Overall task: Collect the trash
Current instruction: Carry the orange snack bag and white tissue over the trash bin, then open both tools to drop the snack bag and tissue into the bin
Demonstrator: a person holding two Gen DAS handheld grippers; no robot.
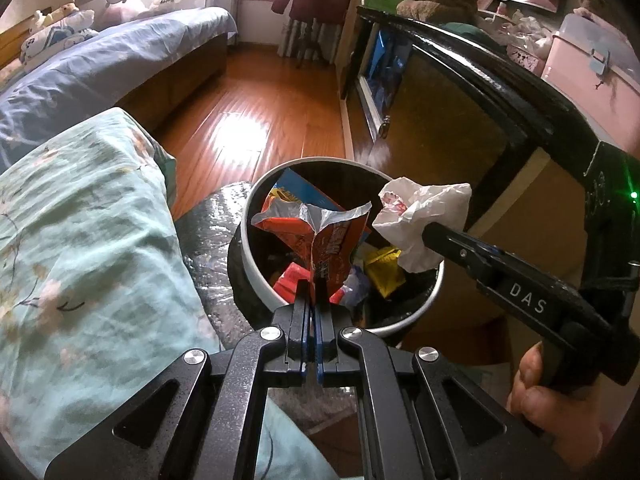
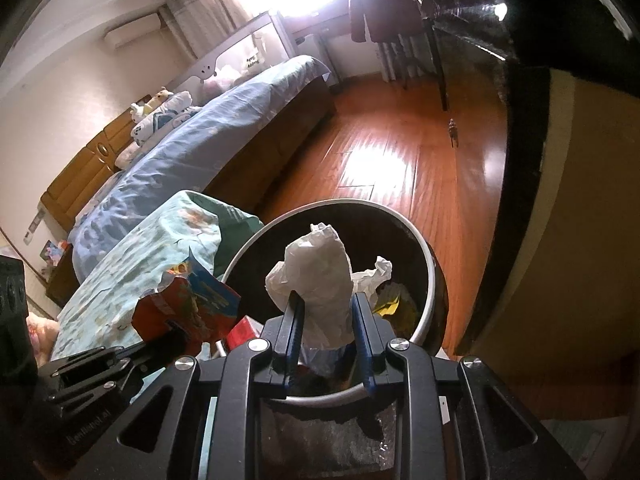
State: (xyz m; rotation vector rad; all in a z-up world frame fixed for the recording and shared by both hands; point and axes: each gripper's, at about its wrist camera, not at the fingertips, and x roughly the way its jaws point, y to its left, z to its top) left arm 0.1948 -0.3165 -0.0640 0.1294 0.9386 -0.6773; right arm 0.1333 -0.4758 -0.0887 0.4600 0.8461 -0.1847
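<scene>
- Trash is being carried in both grippers at once: a red foil snack wrapper [image 1: 320,240] in the left gripper [image 1: 314,308] and a crumpled white wad [image 2: 316,280], paper or thin plastic, in the right gripper [image 2: 326,312].
- Left jaws are clenching fully on the wrapper's lower edge; the torn silver mouth is standing up above them, centre of the left wrist view, over the bin opening.
- Right jaws are pinching the white wad between the blue pads, standing partly apart because of its bulk. In the left wrist view the same wad [image 1: 424,220] is hanging at centre right, over the bin's right-hand rim.
- Trash bin [image 1: 256,200], round with a pale rim and dark inside, is sitting lower centre in both views, already holding a blue box [image 1: 304,196], yellow packaging [image 1: 384,268] and other scraps.
- Bin is standing on the wooden floor [image 1: 256,120], beside a teal floral cloth [image 1: 80,240] at the left and a dark-edged cabinet [image 1: 500,92] at the right.
- Step in hand, as judged: delivery, with both pieces being brought over the bin and neither let go yet.
- Next move is calling for: wrapper looks already centred, so parting the left jaws should drop it inside. Wad is sitting nearer the rim, so it is needing a small shift inward before the right jaws part.
- Risk, as judged: the light wad is likely to cling to a pad or land on the rim and tip outside.
</scene>
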